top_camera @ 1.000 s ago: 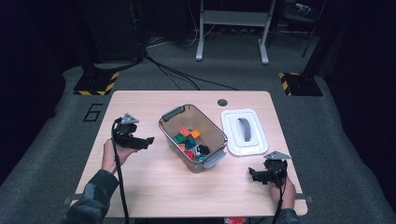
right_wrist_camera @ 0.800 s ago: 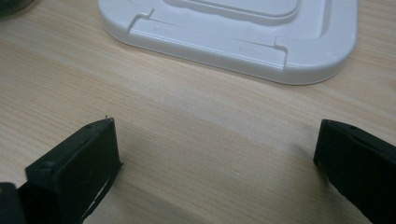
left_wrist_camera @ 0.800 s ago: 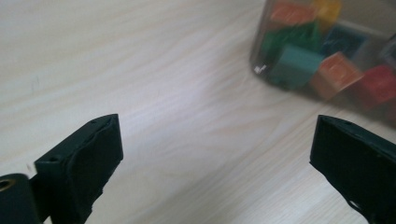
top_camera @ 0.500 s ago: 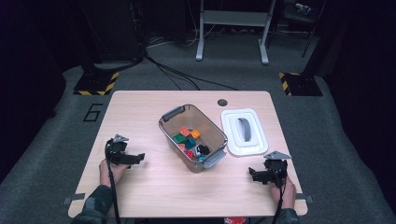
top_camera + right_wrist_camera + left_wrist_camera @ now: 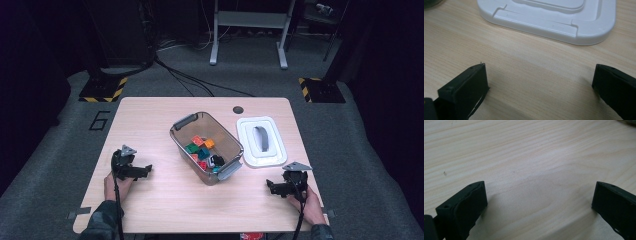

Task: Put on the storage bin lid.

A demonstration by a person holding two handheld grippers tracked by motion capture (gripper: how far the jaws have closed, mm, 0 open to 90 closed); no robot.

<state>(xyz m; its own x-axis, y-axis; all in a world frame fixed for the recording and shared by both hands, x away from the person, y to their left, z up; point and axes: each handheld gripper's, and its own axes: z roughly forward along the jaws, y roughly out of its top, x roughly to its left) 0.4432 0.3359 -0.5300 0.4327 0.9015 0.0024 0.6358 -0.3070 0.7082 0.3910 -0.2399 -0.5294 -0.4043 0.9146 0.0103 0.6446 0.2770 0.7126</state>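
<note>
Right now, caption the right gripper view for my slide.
Open right gripper low over the wooden table, jaws apart, facing the white lid.

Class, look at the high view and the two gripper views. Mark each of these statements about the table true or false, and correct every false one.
1. The white lid sits on top of the clear bin. False: it lies flat on the table, beside the bin.
2. The bin holds coloured blocks. True.
3. The left gripper is shut on a block. False: its jaws stand wide apart over bare wood.
4. The right gripper is open, with nothing between its jaws. True.
5. The right gripper view shows the lid beyond the jaws. True.
6. Both grippers are inside the bin. False: each is out at its own side of the table, near the front edge.
</note>
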